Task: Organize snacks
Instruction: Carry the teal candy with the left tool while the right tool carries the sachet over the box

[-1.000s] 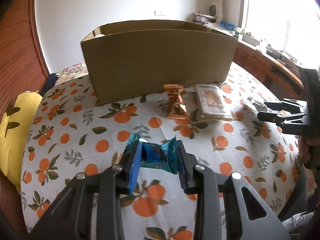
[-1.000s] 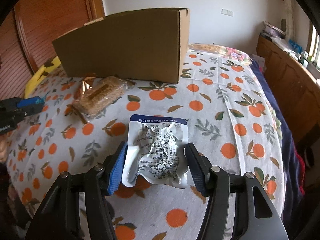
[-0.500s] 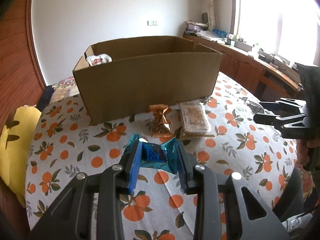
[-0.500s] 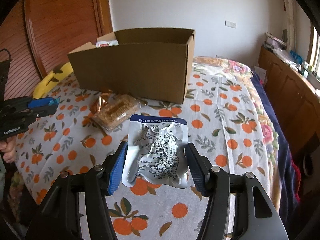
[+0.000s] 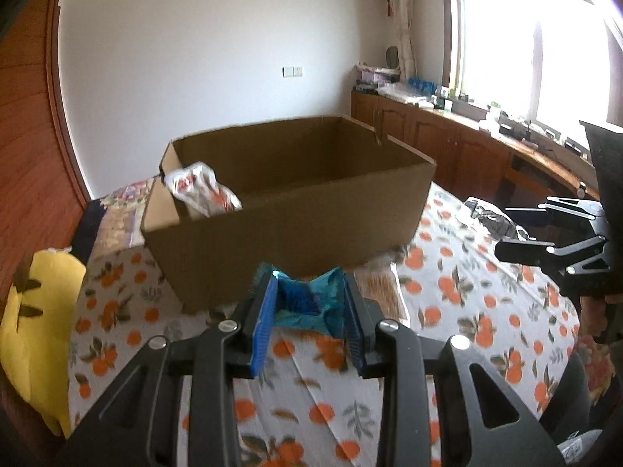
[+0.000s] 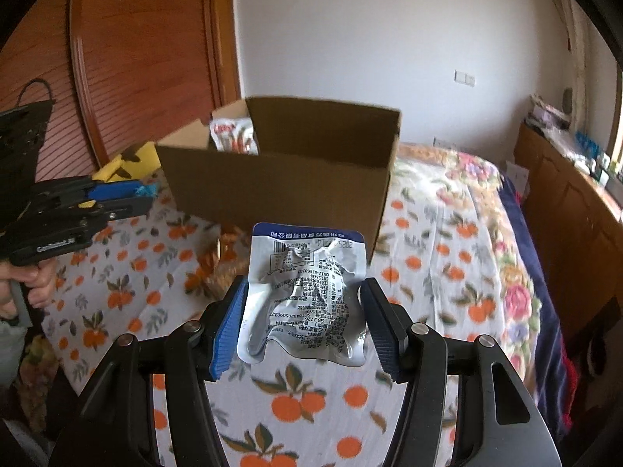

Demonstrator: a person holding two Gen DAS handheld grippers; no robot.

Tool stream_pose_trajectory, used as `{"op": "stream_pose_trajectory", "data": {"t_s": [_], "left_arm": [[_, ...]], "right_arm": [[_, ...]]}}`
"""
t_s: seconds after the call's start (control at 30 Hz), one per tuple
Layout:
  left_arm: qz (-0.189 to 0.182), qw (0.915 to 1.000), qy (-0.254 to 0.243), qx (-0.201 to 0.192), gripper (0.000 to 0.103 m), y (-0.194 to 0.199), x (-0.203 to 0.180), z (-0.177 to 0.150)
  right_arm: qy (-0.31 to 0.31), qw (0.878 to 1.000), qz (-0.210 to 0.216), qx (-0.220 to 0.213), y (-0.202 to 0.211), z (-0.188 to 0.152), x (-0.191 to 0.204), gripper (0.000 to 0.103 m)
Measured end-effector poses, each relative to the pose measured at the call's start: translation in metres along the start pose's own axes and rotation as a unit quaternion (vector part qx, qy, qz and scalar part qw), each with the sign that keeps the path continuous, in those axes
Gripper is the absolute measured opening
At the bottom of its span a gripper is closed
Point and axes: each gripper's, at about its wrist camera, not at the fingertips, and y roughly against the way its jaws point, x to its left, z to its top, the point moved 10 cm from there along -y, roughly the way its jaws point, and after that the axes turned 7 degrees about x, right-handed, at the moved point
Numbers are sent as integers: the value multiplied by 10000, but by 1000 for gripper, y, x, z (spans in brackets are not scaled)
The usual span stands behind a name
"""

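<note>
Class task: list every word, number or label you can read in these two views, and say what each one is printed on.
"GB 2726": upside down on the silver pouch in the right gripper.
Its other print: too small and crumpled.
Red lettering on the white packet in the cardboard box: blurred.
Left gripper body label: unreadable.

Daylight is pouring through the blown-out window (image 5: pixel 518 39); the bedspread (image 5: pixel 486 303) is smearing with motion blur, edges bending fisheye-dark.
</note>
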Motion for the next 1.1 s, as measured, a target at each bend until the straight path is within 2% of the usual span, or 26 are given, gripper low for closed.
{"op": "stream_pose_trajectory", "data": {"t_s": [0.23, 0.37, 0.43, 0.53, 0.63, 0.8, 1.1], "left_arm": [[-63, 9995, -58, -302, 31, -4, 9, 49], [-114, 9994, -102, -321, 31, -9, 10, 59], [-166, 9995, -129, -243, 35, -14, 10, 49], [-230, 9997, 15, 49, 54, -27, 13, 23], [-331, 9980, 147, 527, 55, -48, 13, -18], [-473, 9920, 314, 1130, 55, -79, 5, -60], [-337, 9905, 117, 1325, 65, -99, -2, -63]], "right_arm": [[189, 9995, -38, -239, 2, 44, -3, 60], [160, 9991, 45, -383, 2, 65, -4, 60], [147, 9989, 71, -442, 3, 70, -4, 60], [88, 9990, 140, -417, 0, 66, -5, 60], [69, 9992, 182, -340, -6, 56, -4, 60], [20, 9994, 262, -235, -14, 43, -1, 60], [-8, 9994, 237, -232, -10, 35, -6, 60]]}}
